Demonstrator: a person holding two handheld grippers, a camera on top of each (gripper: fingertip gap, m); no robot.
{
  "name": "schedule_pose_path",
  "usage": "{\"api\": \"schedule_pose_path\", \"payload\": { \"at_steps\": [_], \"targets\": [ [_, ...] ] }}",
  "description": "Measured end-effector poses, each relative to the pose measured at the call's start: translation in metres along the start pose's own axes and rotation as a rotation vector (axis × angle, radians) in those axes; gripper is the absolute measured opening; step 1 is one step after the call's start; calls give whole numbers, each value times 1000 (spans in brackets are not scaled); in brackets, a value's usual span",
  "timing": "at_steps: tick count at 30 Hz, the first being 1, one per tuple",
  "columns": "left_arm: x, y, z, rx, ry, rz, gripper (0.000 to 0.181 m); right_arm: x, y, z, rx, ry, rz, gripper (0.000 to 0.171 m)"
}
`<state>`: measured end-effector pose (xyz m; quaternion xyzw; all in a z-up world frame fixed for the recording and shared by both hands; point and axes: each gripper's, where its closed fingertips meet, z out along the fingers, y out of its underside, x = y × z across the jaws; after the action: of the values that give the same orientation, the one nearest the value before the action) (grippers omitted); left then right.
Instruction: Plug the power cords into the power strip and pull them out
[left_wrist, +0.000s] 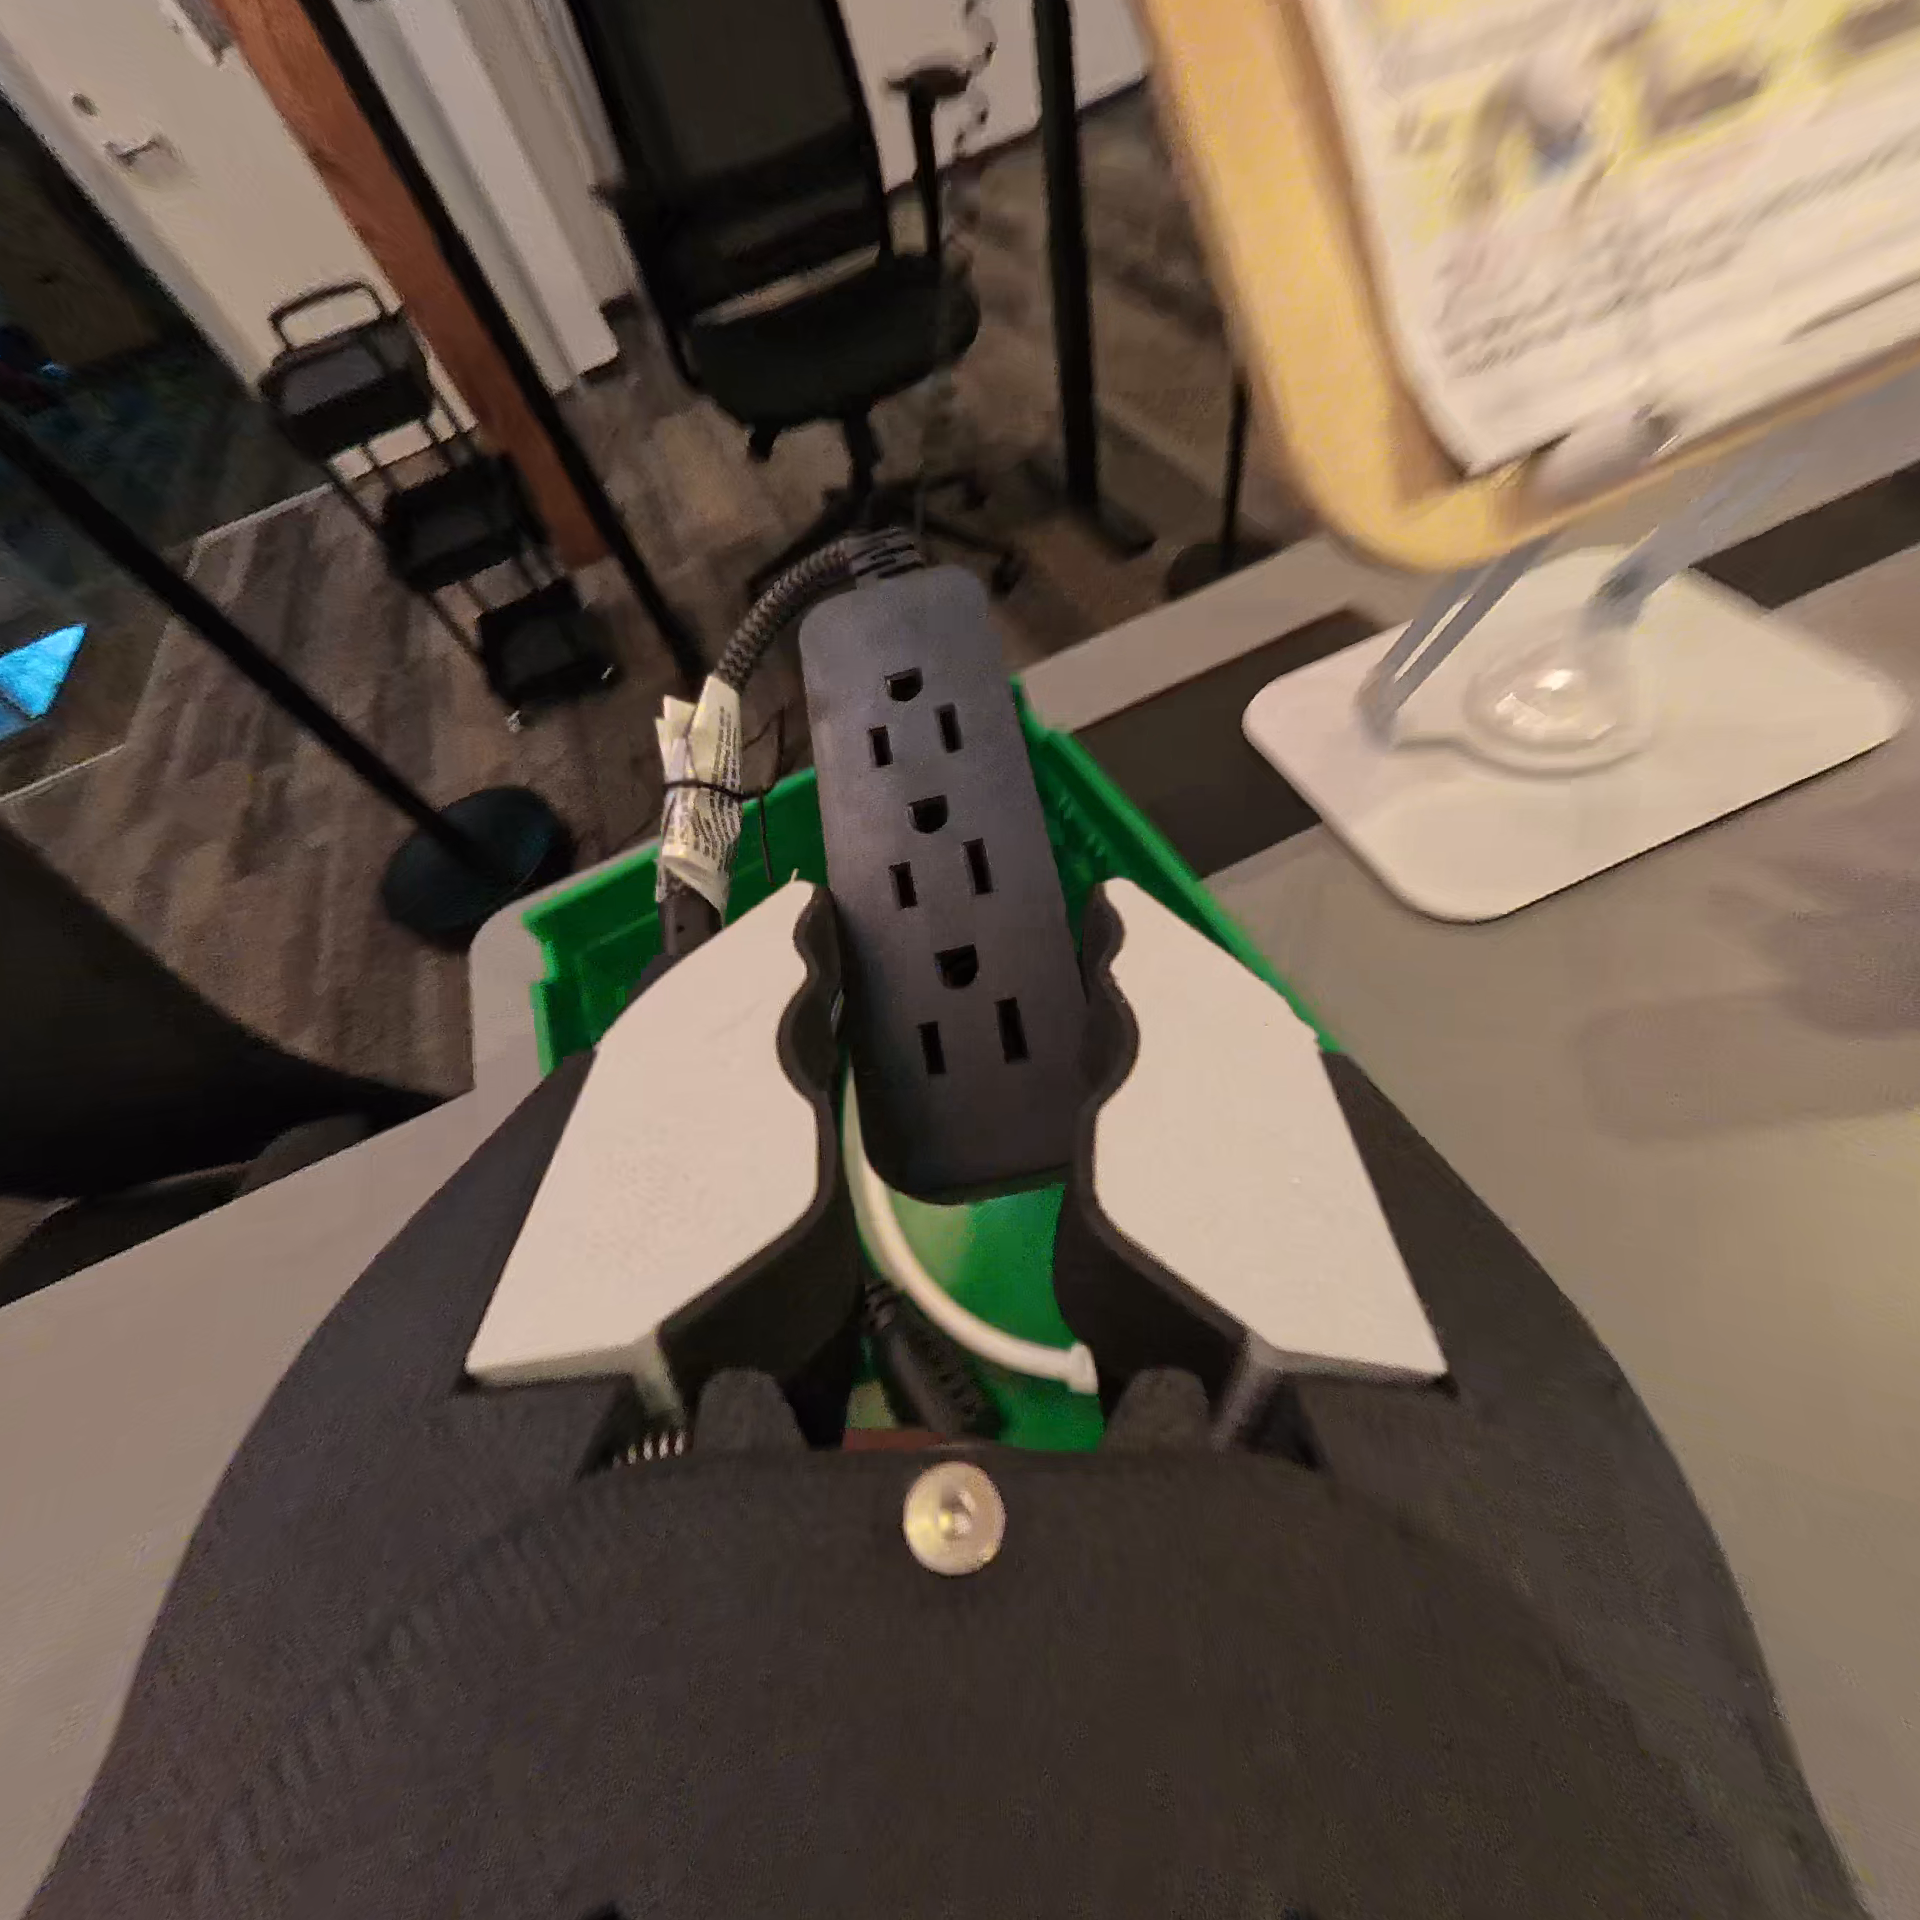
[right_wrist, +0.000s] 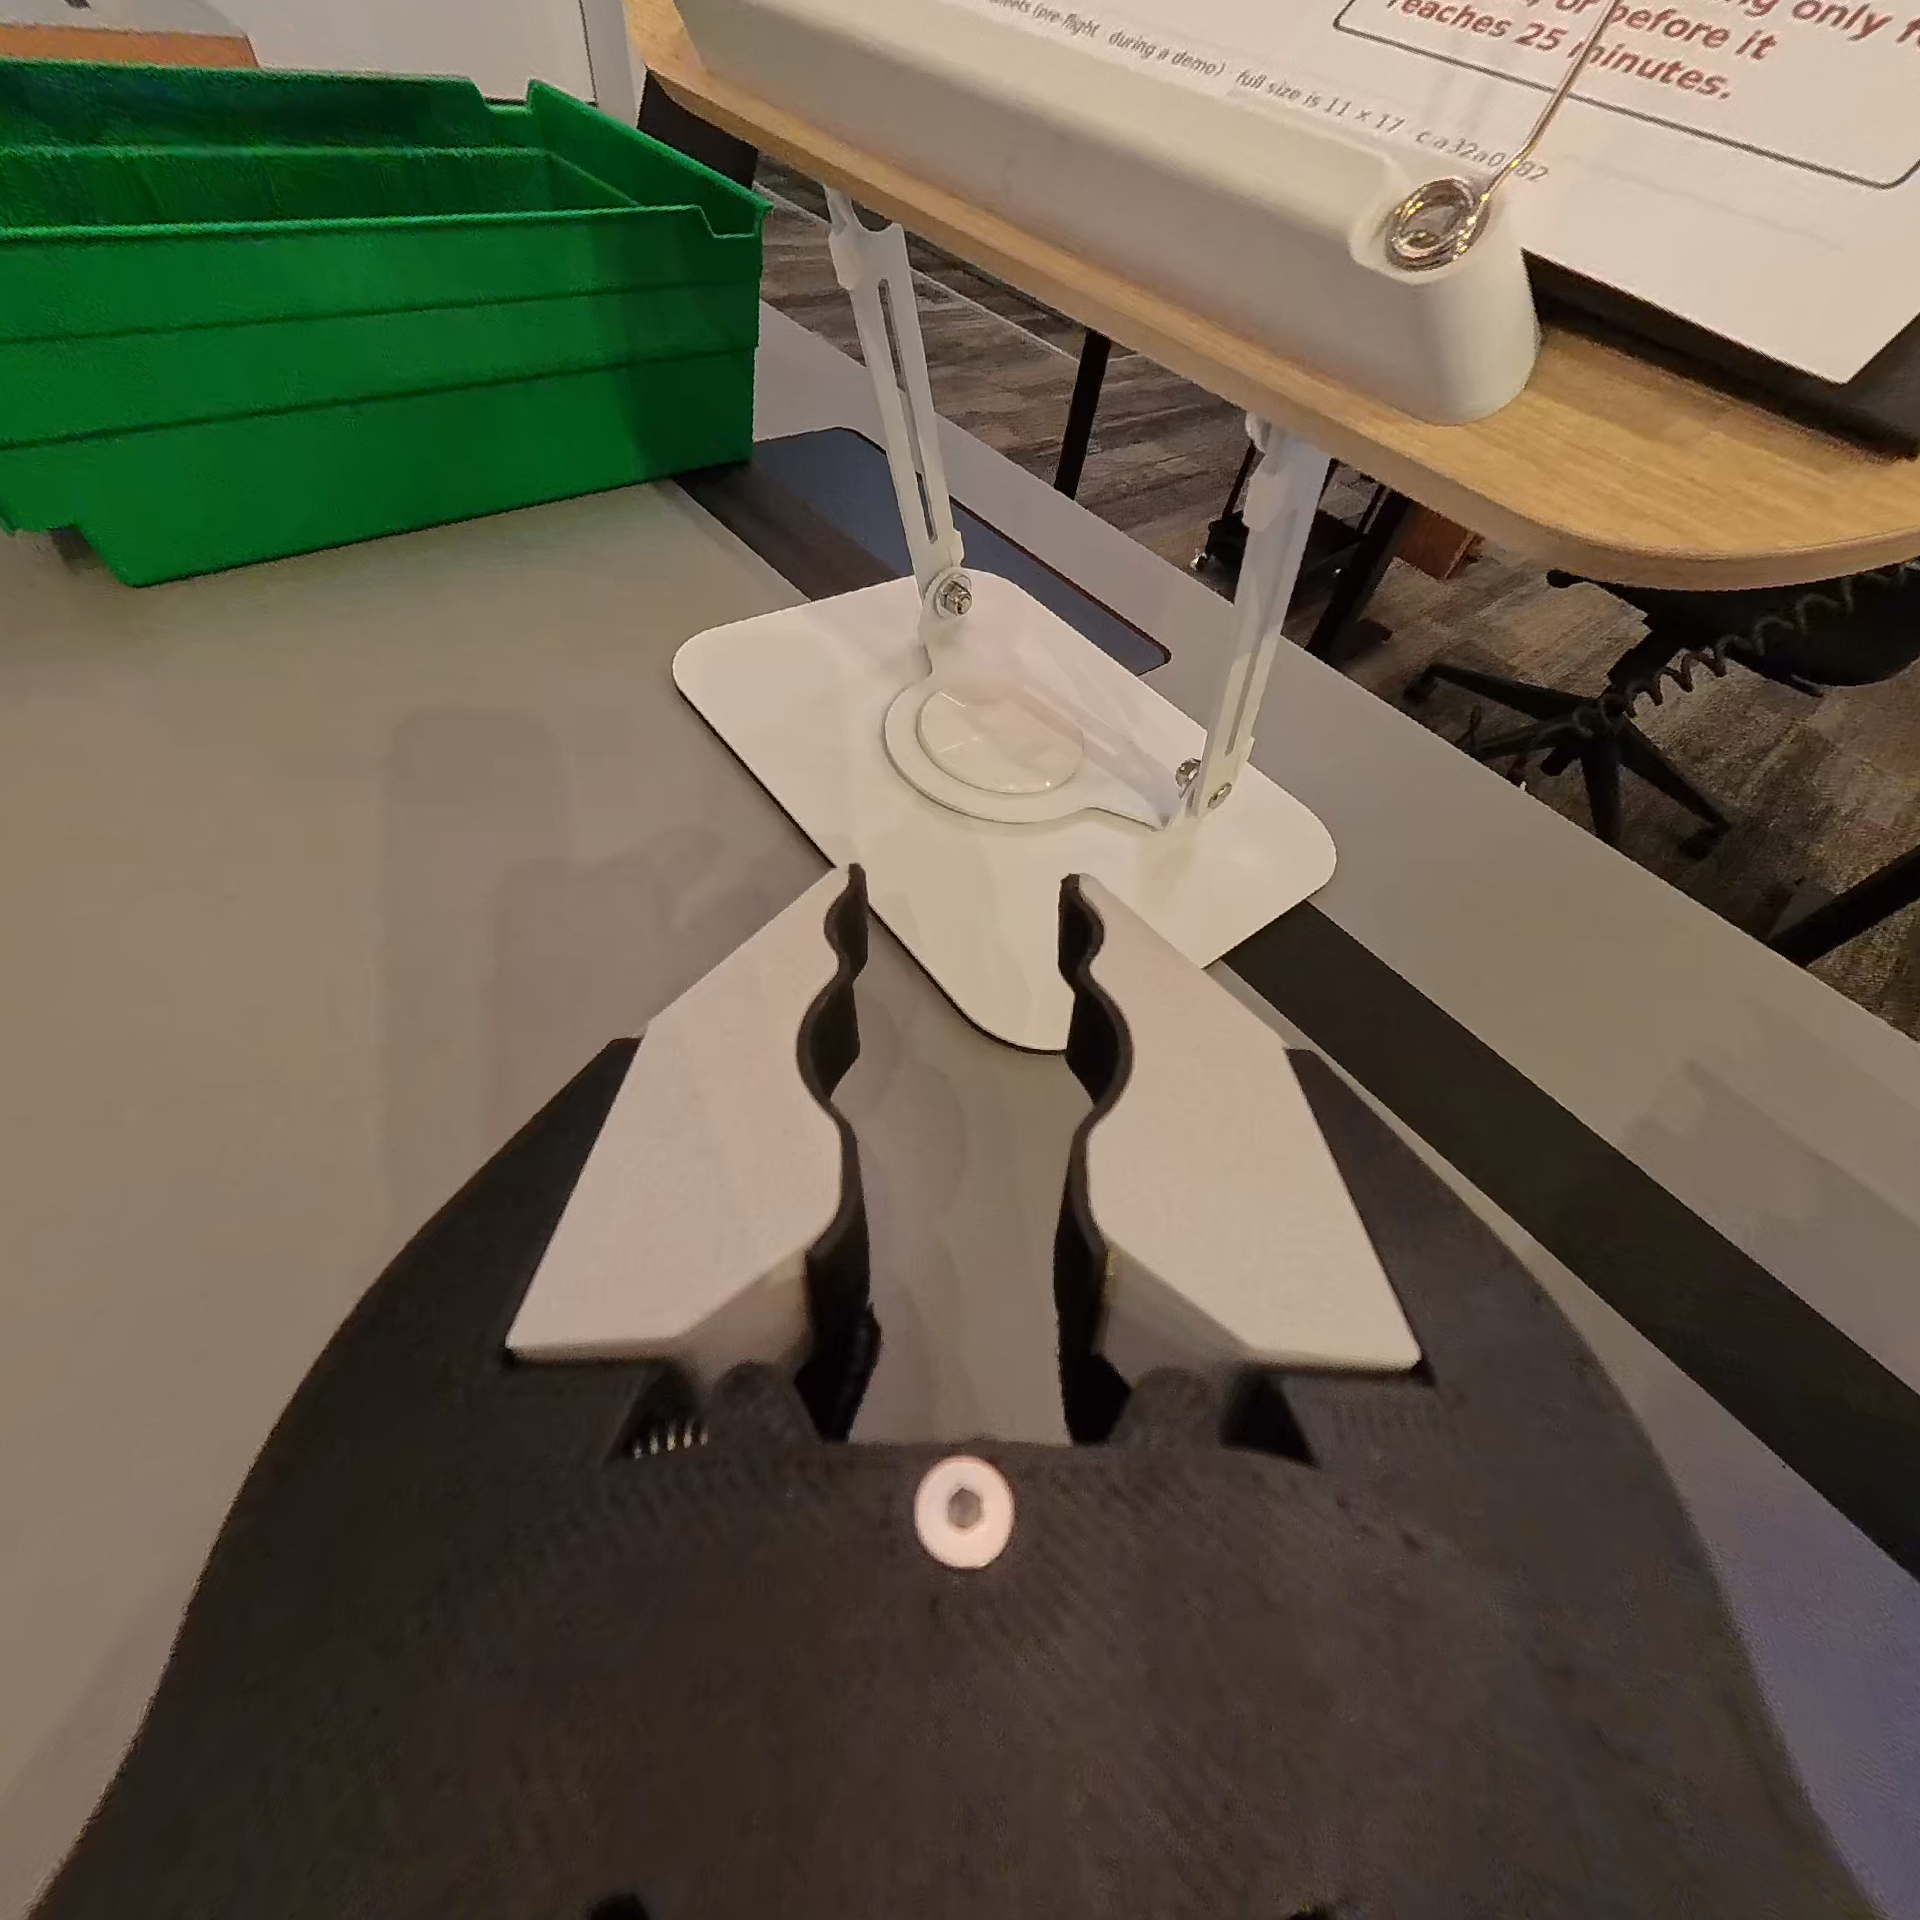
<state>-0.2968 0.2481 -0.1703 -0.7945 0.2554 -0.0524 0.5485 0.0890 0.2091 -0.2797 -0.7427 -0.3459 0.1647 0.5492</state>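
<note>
Black plastic of my left tongs (left_wrist: 954, 935) is filling the near frame, and their two fingers are clamping the sides of a black power strip (left_wrist: 940, 894). That strip is riding above a green bin (left_wrist: 582, 966), its three sockets facing up, all of them vacant. Its braided cord (left_wrist: 774, 613) is curving off the far end, with a white paper tag (left_wrist: 701, 800) tied to it. A white cable (left_wrist: 935, 1288) and a black cord (left_wrist: 925, 1371) are lying in the bin beneath the strip.

My right tongs (right_wrist: 961, 904) are standing parted, gripping nothing, hovering over the grey table (right_wrist: 364, 831). Just ahead of them the white base of a stand (right_wrist: 997, 758) is resting on the table, carrying a wooden board (right_wrist: 1558, 457) overhead. Green bins (right_wrist: 374, 343) are sitting stacked at the far left.
</note>
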Motion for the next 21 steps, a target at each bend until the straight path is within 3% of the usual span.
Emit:
{"api": "schedule_pose_path", "payload": {
  "at_steps": [5,11,21],
  "targets": [
    [23,-44,-28,107,72,10,44,2,-2,-1,10,-1,14,35],
    [89,-76,-46,157,159,125,43,5,-3,-3,16,6,18,35],
    [242,-63,-24,119,446,281,43,20,-4,-10,30,35,46,34]
  ]
}}
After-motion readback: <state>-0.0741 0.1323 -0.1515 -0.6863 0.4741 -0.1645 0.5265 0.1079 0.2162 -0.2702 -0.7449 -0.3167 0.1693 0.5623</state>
